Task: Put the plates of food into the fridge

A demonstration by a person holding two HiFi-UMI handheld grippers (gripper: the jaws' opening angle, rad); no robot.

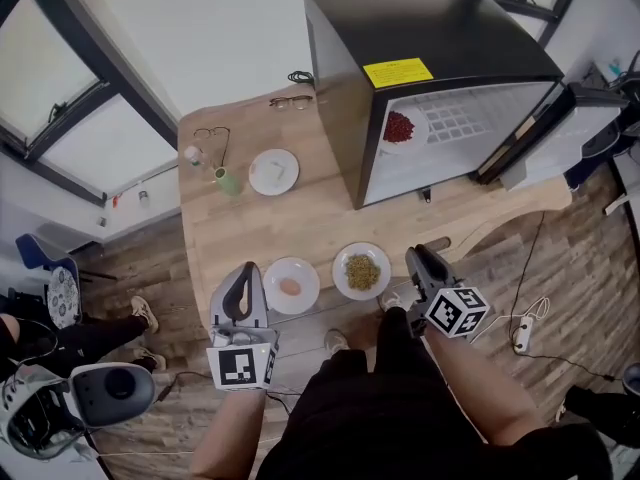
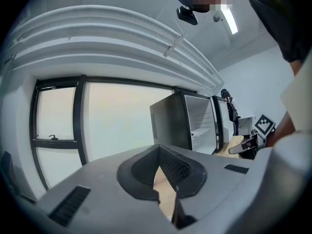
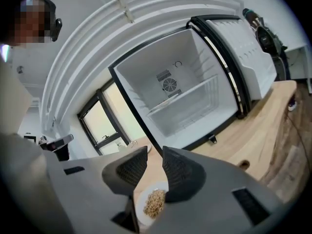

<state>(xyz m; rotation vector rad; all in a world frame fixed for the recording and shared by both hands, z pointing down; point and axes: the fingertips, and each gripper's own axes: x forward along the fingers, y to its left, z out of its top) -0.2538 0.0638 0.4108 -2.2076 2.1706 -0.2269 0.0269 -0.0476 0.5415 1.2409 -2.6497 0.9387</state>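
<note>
Left gripper (image 1: 246,271) – ribbed dark pads pressed together, empty – is beside a round white plate of pink food (image 1: 291,285). The grain plate (image 1: 362,272) lies just beside the spread, empty right gripper (image 1: 420,256) on the wooden table (image 1: 300,223), near the boxy black fridge (image 1: 420,28).

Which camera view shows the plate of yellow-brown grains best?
The head view: the plate of grains lies whole on the table, near its front edge. The right gripper view shows only part of it, beyond the open jaws of the right gripper. The left gripper view does not show it.
</note>
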